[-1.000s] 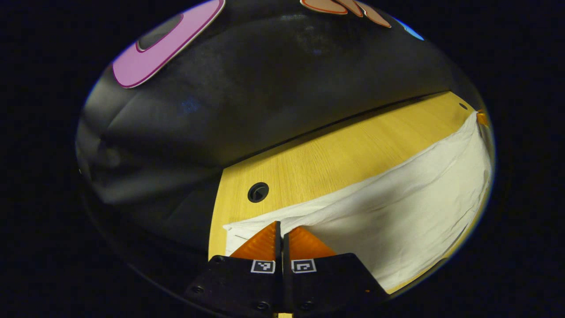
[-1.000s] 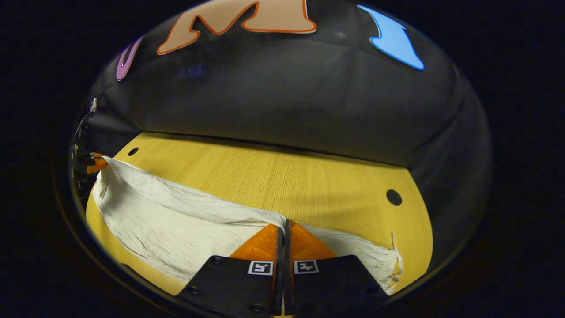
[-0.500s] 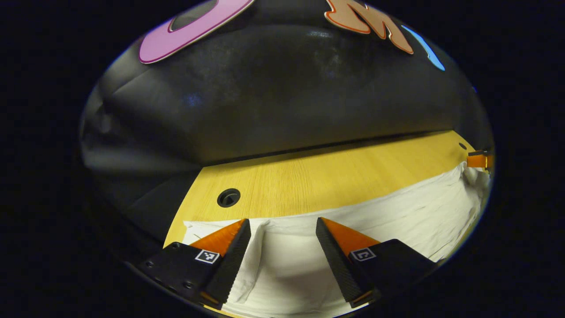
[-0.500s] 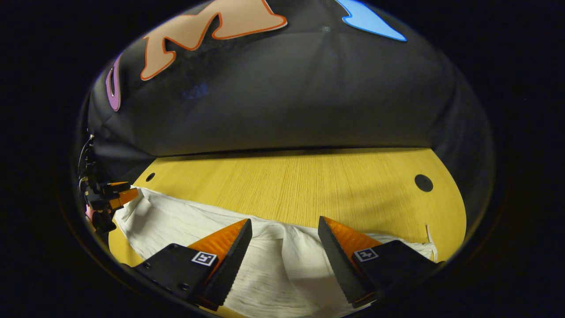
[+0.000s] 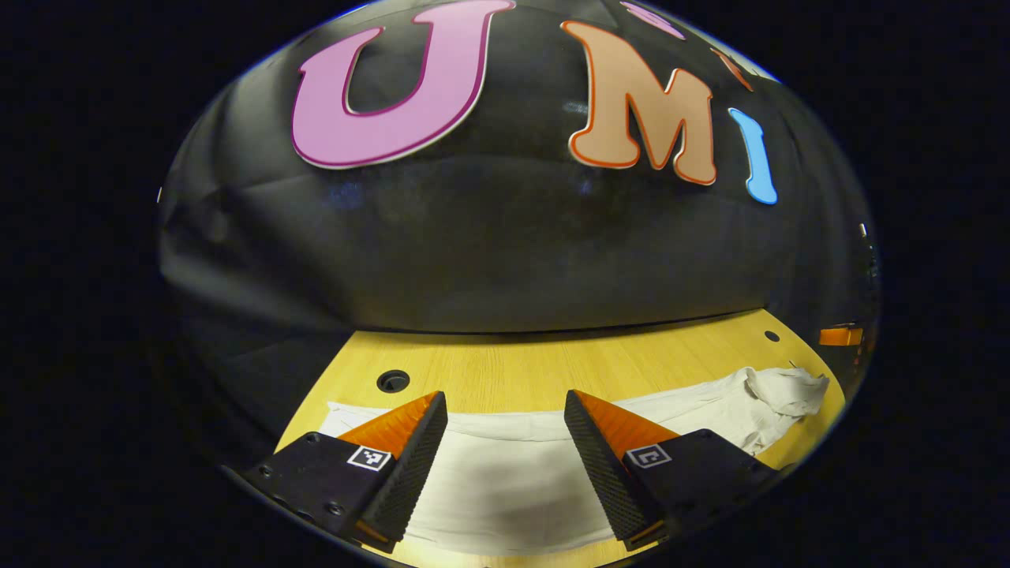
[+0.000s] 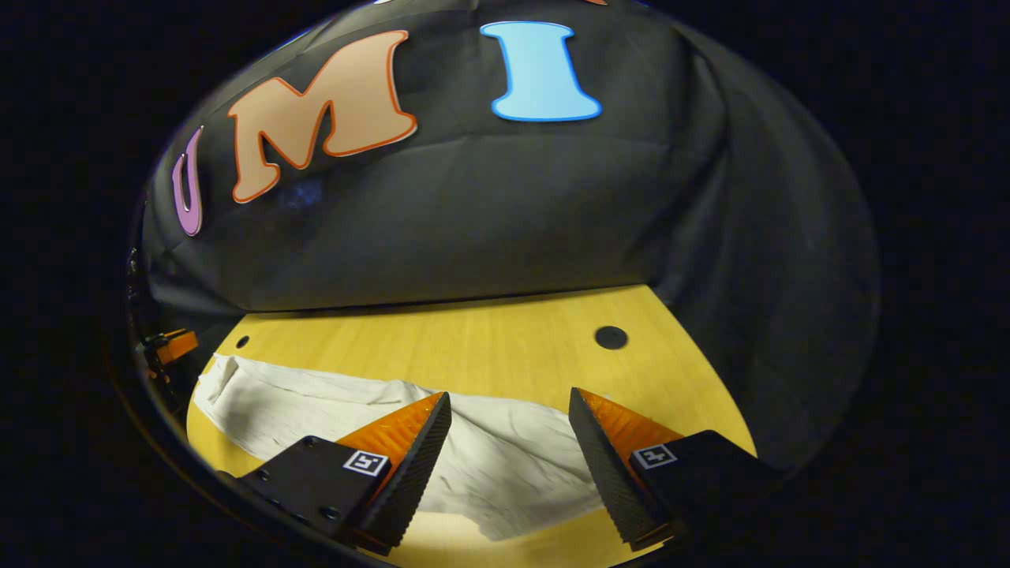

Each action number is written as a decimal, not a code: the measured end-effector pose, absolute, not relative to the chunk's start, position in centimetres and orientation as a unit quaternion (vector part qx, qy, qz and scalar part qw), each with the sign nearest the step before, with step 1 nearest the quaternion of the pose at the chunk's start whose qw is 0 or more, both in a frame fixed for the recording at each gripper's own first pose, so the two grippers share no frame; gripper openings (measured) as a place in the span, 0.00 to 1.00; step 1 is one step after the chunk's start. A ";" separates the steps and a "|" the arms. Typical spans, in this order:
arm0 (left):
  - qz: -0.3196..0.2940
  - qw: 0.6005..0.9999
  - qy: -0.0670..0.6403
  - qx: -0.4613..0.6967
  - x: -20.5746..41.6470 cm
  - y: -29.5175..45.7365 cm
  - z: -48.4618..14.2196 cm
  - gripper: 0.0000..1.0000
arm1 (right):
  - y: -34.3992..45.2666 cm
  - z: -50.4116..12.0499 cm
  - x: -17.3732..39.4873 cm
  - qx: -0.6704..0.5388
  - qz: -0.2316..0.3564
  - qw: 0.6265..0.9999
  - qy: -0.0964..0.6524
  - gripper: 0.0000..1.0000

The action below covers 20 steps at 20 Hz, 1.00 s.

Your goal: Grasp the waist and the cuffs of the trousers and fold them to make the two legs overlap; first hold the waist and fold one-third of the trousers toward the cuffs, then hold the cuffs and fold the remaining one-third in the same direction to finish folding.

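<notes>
Trousers (image 5: 505,481) lie as a long band on the surface (image 6: 489,347), legs seemingly overlapped, while left gripper (image 5: 505,442) and right gripper (image 6: 509,442) hover above, fingers spread and empty, likely before the waist fold.

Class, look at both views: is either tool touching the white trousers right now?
Apart. In the left gripper view, the left tool hangs open above the white trousers; likewise the right tool.

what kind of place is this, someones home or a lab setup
Most likely a staged recording booth, not a home. A black cloth wall hangs close behind a bare light wooden table with round holes in it, and the only thing on it is a pair of white trousers, below two hand-held grippers with open jaws.
</notes>
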State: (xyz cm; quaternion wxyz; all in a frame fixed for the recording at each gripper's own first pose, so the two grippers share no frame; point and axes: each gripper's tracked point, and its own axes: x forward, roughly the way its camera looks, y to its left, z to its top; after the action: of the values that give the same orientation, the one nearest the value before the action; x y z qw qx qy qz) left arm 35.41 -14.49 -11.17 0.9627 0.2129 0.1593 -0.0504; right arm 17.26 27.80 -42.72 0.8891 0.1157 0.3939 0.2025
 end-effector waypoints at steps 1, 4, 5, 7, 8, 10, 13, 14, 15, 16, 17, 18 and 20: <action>-0.056 0.963 0.153 0.213 34.2 -15.3 -10.7 0.92 | 25.9 -43.4 16.3 0.117 0.189 0.888 0.403 0.96; -0.082 0.967 0.146 0.192 30.6 -17.7 -10.6 0.93 | 22.1 -45.9 13.9 0.130 0.152 0.882 0.428 0.92; -0.089 0.969 0.140 0.186 29.6 -18.7 -10.6 0.93 | 21.2 -46.7 13.1 0.138 0.142 0.877 0.437 0.92; -0.096 0.971 0.133 0.175 27.7 -20.1 -10.5 0.93 | 20.1 -48.4 12.2 0.162 0.125 0.868 0.452 0.92; -0.094 0.972 0.131 0.171 26.9 -20.6 -10.5 0.93 | 19.8 -49.1 11.8 0.173 0.120 0.864 0.457 0.92; -0.090 0.973 0.131 0.169 25.9 -21.1 -10.6 0.94 | 20.5 -50.1 11.4 0.198 0.118 0.853 0.469 0.92; -0.084 0.974 0.123 0.171 24.8 -21.9 -9.8 0.94 | 21.3 -51.9 11.1 0.230 0.117 0.837 0.483 0.97; -0.080 0.973 0.122 0.177 24.5 -21.9 -9.7 0.94 | 21.8 -52.6 11.2 0.244 0.118 0.831 0.487 0.97; -0.076 0.973 0.123 0.182 24.1 -21.8 -9.7 0.94 | 22.0 -53.0 11.3 0.253 0.117 0.826 0.490 0.97; -0.072 0.972 0.125 0.187 24.0 -21.7 -9.7 0.94 | 22.2 -53.6 11.2 0.263 0.117 0.821 0.494 0.97; -0.068 0.971 0.125 0.190 23.9 -21.5 -9.7 0.94 | 22.3 -53.9 11.3 0.274 0.115 0.816 0.496 0.92; -0.064 0.971 0.125 0.191 23.8 -21.4 -9.6 0.94 | 22.7 -54.1 11.2 0.288 0.115 0.809 0.499 0.96; -0.054 0.972 0.127 0.191 23.7 -21.1 -9.7 0.94 | 23.5 -54.3 11.2 0.314 0.117 0.797 0.503 0.94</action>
State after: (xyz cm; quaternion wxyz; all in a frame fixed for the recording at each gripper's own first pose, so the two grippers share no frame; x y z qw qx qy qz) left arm 23.69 -21.07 -9.72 0.9719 0.1905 0.1270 -0.0541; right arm 11.19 23.51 -54.33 0.7970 0.3136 0.5028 0.1169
